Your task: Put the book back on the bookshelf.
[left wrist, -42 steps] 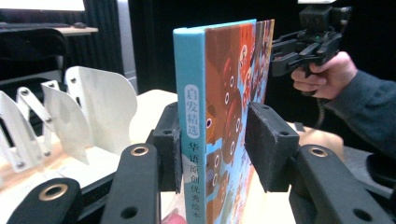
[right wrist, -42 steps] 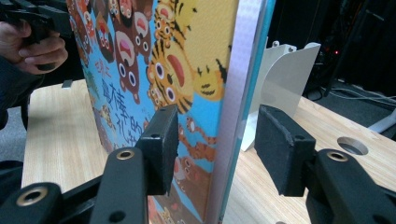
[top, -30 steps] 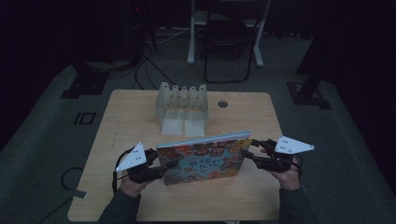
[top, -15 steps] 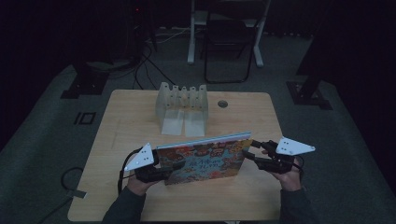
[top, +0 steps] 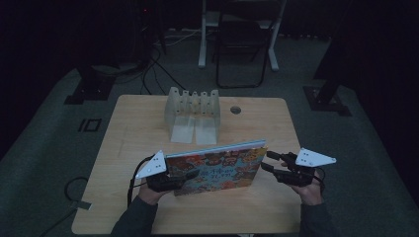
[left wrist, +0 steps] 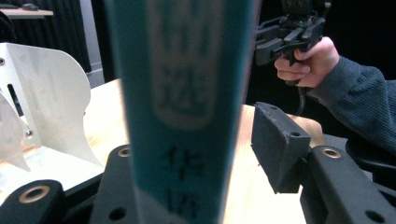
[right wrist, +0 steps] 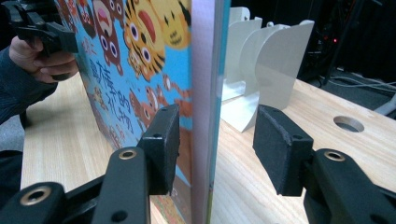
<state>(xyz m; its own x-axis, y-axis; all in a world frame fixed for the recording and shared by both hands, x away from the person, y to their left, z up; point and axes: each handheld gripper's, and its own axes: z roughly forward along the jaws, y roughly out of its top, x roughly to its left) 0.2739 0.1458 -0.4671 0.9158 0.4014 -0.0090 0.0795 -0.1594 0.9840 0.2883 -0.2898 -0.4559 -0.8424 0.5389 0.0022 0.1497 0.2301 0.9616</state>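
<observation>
Left fingers: the left gripper (top: 190,175) has the book's (top: 217,168) spine end between its jaws. One finger (left wrist: 279,145) stands off from the book with a gap. The other side is hidden behind the spine, so I cannot tell if it is gripping.

Right fingers: the right gripper (top: 267,161) is open. The book's other end sits between its jaws. One finger (right wrist: 161,148) is touching or just beside the picture cover. The other finger (right wrist: 281,154) is apart from the back.

Book: it stands on its long edge on the table (top: 128,133), near the person. The picture cover faces the person. It leans back a little.

Long way of the book: it runs left to right, from one gripper to the other.

Which hand is nearer: both are at the book, one at each end.

Rack: a white rack (top: 193,114) with slots stands farther back on the table, behind the book and well apart from it.

Next move, my guess: the book may go back into a rack slot. It must travel away from the person.
</observation>
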